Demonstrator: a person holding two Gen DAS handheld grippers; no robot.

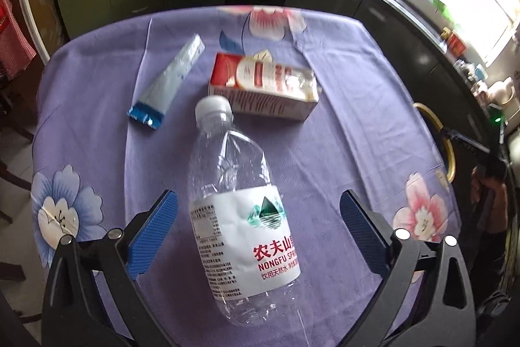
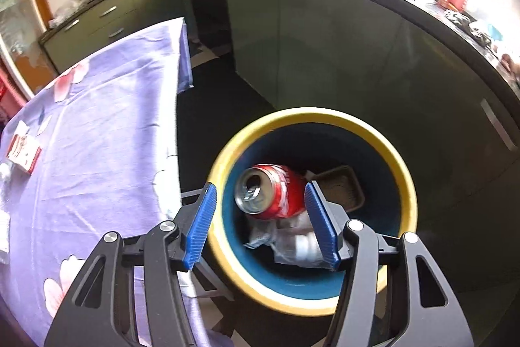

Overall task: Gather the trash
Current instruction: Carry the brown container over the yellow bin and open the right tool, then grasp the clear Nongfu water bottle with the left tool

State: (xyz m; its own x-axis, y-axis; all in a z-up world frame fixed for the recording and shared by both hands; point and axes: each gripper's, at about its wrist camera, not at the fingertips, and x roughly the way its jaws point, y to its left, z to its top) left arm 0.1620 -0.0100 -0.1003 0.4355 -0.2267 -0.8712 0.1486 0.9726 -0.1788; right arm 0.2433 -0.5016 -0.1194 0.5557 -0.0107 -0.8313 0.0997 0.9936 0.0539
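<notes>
An empty clear water bottle with a white label lies on the purple flowered tablecloth, its cap pointing away. My left gripper stands open around its labelled middle, and neither blue pad touches it. Past the bottle lie a red and white carton and a pale blue tube. My right gripper hangs open over a blue bin with a yellow rim. A red drink can is inside the bin's mouth below the fingers, with a gap to the left pad.
The bin also holds crumpled clear wrappers and a brown tray. It stands on the floor off the table's right edge; its rim shows in the left wrist view. Dark green kitchen cabinets run behind.
</notes>
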